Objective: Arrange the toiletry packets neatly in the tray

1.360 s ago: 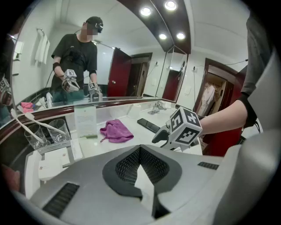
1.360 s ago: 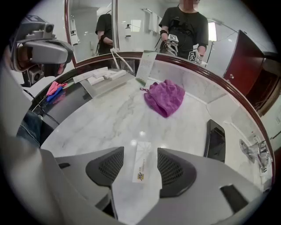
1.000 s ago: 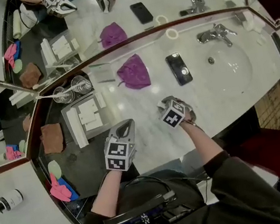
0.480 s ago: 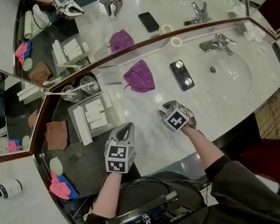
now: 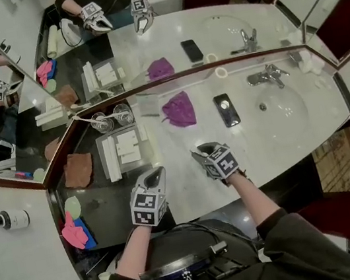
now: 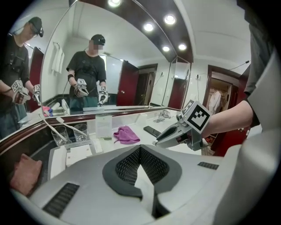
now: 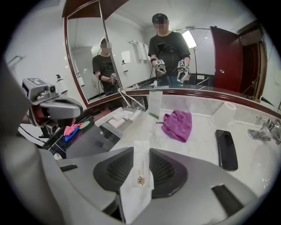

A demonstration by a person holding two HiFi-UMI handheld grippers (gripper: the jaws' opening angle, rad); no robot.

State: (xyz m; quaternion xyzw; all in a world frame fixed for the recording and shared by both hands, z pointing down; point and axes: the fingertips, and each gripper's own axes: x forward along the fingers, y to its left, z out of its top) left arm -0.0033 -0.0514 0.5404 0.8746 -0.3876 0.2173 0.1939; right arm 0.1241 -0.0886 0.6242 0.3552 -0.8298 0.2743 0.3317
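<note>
Bare counter (image 5: 163, 148) between tray (image 5: 134, 166) and cloth (image 5: 178, 110).

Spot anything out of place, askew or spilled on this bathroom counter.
A crumpled purple cloth lies in a loose heap on the white marble counter, beside the flat black phone. It looks dropped rather than folded. Nothing appears spilled.

Only one label shows. The white packet (image 7: 141, 176) clamped in the right gripper (image 7: 141, 151) carries a small gold-and-dark slanted logo, and the fine print running up from it is too small to read. The print on the upright card (image 7: 155, 103) at the worktop's back edge is illegible. The marker cube (image 5: 144, 208) shows black-and-white square codes.
</note>
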